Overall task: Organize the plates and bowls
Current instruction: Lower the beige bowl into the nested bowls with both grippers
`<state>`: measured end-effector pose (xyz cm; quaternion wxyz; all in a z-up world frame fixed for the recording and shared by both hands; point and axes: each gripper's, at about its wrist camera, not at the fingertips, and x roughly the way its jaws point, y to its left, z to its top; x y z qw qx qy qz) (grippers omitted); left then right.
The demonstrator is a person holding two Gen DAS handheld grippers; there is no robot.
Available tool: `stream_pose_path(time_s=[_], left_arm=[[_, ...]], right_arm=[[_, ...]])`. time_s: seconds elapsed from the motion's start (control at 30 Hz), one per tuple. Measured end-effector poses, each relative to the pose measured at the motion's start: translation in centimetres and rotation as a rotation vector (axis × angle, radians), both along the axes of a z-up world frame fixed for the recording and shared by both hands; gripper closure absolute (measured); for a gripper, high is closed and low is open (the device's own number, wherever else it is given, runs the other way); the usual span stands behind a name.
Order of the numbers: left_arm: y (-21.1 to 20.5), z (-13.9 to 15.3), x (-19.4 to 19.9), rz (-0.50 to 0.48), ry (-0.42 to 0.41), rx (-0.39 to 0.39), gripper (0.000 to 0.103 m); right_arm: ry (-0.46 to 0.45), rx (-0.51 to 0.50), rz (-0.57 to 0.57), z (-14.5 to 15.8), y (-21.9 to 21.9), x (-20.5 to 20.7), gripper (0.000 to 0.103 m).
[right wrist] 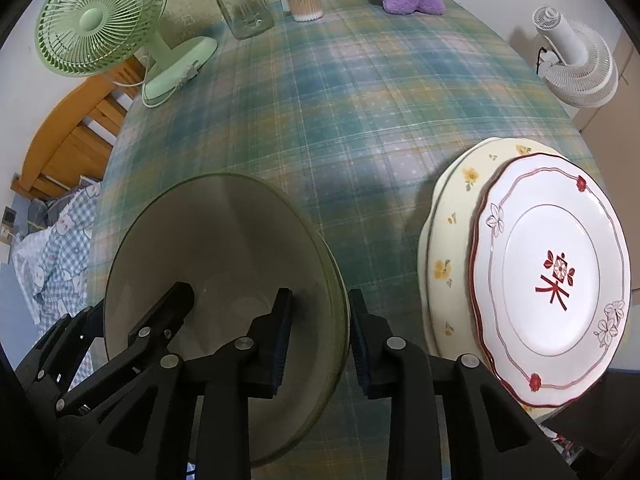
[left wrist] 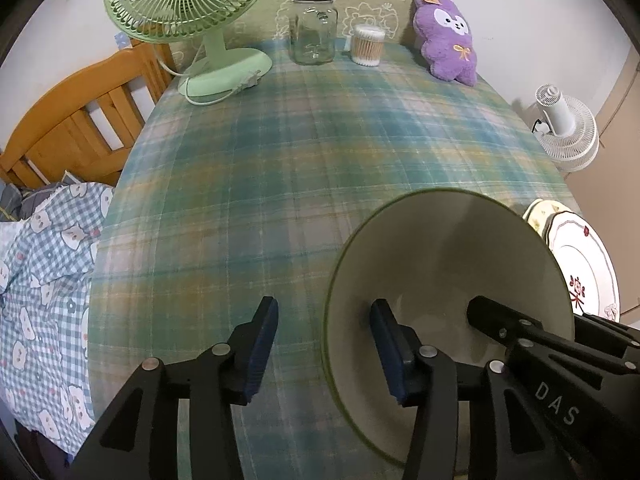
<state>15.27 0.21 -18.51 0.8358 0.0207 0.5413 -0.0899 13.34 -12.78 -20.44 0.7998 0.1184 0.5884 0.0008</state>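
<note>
A cream bowl with a green rim [left wrist: 448,256] [right wrist: 224,248] sits on the plaid tablecloth [left wrist: 304,152] near the front edge. My left gripper [left wrist: 326,344] is open, its jaws astride the bowl's left rim, one finger inside. My right gripper [right wrist: 318,336] is open, its jaws astride the bowl's right rim, one finger inside. Each gripper's finger shows in the other's view. A white plate with red trim [right wrist: 552,276] [left wrist: 580,264] lies on a cream flowered plate [right wrist: 448,240] to the right of the bowl.
At the table's far edge stand a green desk fan [left wrist: 188,20], a glass jar [left wrist: 314,28], a tub of cotton swabs [left wrist: 367,46] and a purple plush toy [left wrist: 448,36]. A wooden bed frame [left wrist: 76,120] and checked bedding [left wrist: 44,272] lie left. A white fan [left wrist: 568,132] stands right.
</note>
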Motion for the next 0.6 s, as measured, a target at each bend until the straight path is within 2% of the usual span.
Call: stream_pose_path(time_s=[0.2, 0.3, 0.6], left_arm=[[-0.33, -0.12, 0.54, -0.023, 0.012, -0.032, 0.065], [-0.54, -0.26, 0.6, -0.042, 0.036, -0.051, 0.074], [-0.52, -0.07, 0.58, -0.034, 0.049, -0.065, 0.075]], right_arm=[[-0.008, 0.015, 0.017, -0.05, -0.26, 0.51, 0.072], [-0.01, 0.005, 0.039, 0.06, -0.07, 0.53, 0.074], [-0.003, -0.005, 0.058, 0.22, 0.02, 0.39, 0.074]])
